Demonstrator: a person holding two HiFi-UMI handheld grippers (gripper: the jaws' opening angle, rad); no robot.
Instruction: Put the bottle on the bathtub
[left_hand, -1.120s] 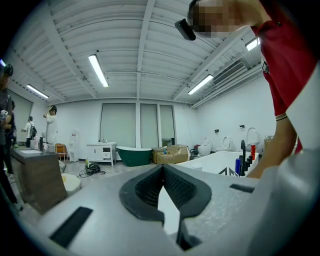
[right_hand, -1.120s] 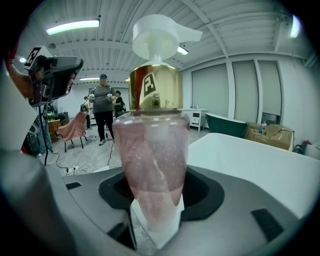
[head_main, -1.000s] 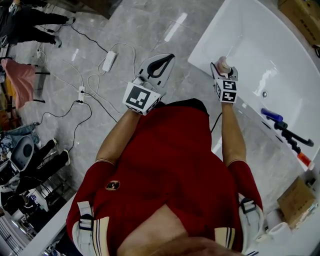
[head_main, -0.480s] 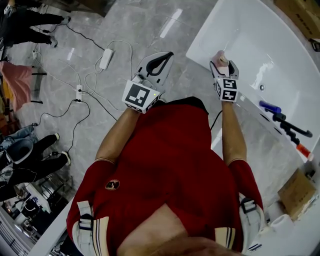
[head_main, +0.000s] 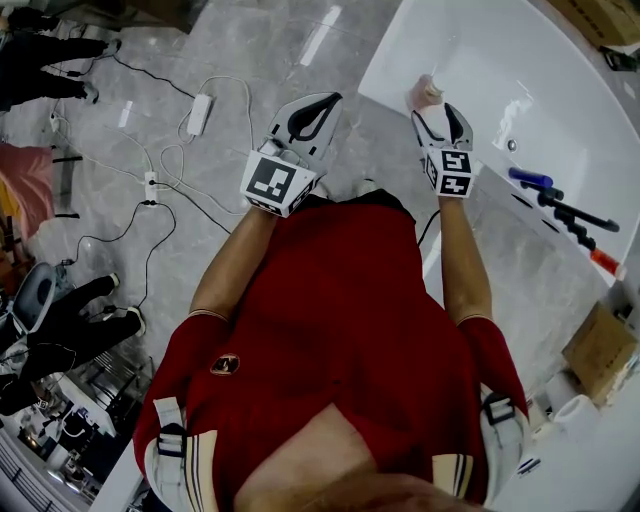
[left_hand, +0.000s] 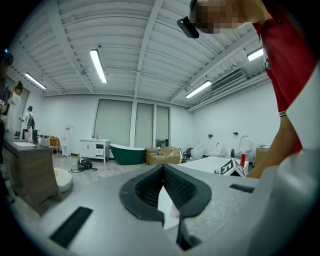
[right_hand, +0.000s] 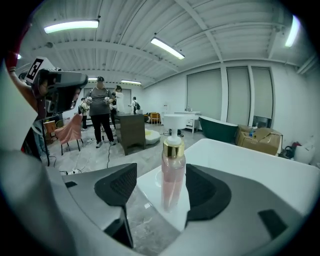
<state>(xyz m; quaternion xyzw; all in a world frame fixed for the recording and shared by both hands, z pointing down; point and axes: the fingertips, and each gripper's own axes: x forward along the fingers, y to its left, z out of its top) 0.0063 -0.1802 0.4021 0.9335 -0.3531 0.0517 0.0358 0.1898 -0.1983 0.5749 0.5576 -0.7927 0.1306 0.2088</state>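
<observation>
A pink pump bottle (head_main: 428, 92) with a gold collar stands upright on the near corner rim of the white bathtub (head_main: 520, 60). My right gripper (head_main: 437, 115) is open right behind it, a jaw to each side. In the right gripper view the bottle (right_hand: 173, 172) rises between the two pads (right_hand: 122, 185), with a gap on both sides, on the tub rim (right_hand: 240, 160). To the left, over the grey floor, my left gripper (head_main: 318, 105) is shut with nothing in it. The left gripper view shows its jaws (left_hand: 162, 167) meeting at the tips.
A blue item (head_main: 530, 180) and a black fitting (head_main: 575, 212) lie on the tub's far rim. Cables and a power brick (head_main: 200, 115) trail over the floor at left. A cardboard box (head_main: 600, 352) sits lower right. People (right_hand: 101, 115) stand across the room.
The right gripper's jaws have spread apart and let go of the bottle, which now stands on the tub rim just ahead of them. The left gripper has stayed shut.
</observation>
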